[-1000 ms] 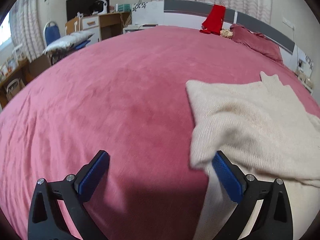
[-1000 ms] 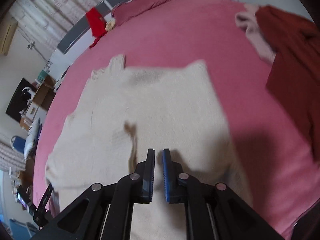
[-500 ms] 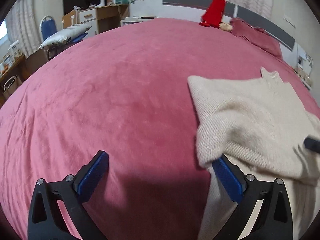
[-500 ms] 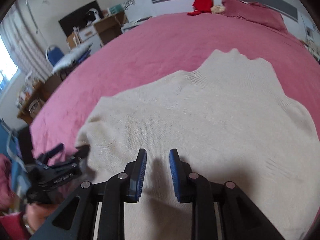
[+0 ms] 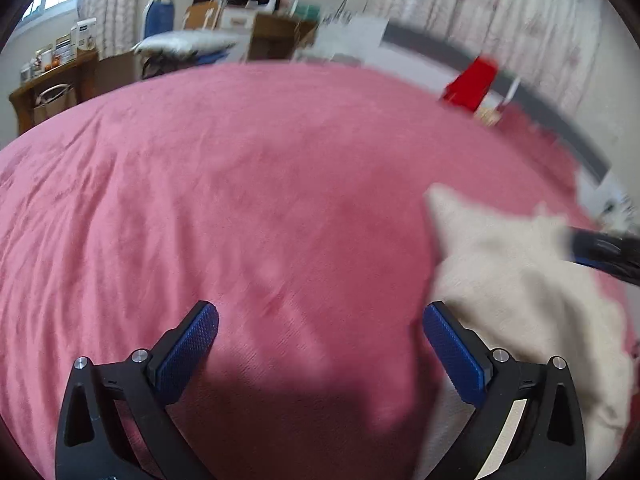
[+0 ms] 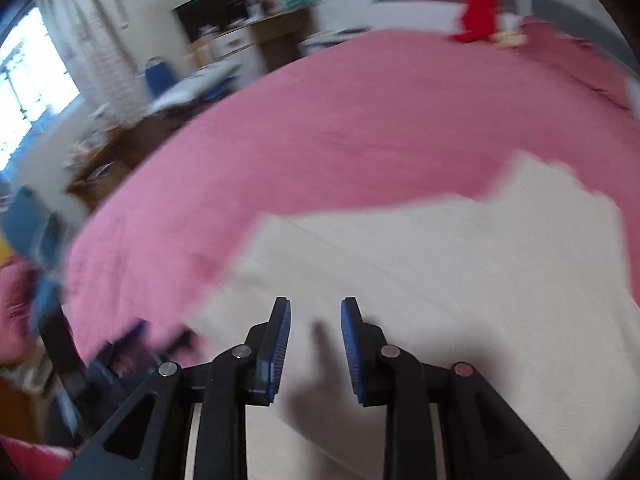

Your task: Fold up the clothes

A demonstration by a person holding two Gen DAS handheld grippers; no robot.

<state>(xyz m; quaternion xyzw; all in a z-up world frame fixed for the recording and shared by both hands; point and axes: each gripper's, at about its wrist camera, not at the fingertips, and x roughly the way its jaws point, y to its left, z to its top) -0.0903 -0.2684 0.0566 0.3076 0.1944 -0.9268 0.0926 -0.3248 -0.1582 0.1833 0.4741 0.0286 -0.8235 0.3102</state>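
cream sweater (image 6: 460, 264) on bed (image 6: 360, 112), red cloth (image 6: 478, 8)

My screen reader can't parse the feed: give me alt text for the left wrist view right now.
The left gripper is open and empty above a pink bedspread, its right finger at the edge of a cream knit sweater. The right gripper shows dark at the right edge, over the sweater. The frame is motion-blurred.

The right gripper (image 6: 314, 314) hangs over a cream knitted sweater (image 6: 440, 264) spread on a pink bedspread (image 6: 340, 120), its blue-padded fingers (image 6: 280, 340) slightly parted and holding nothing. Far ahead to the right lies a red garment (image 6: 478, 10), blurred
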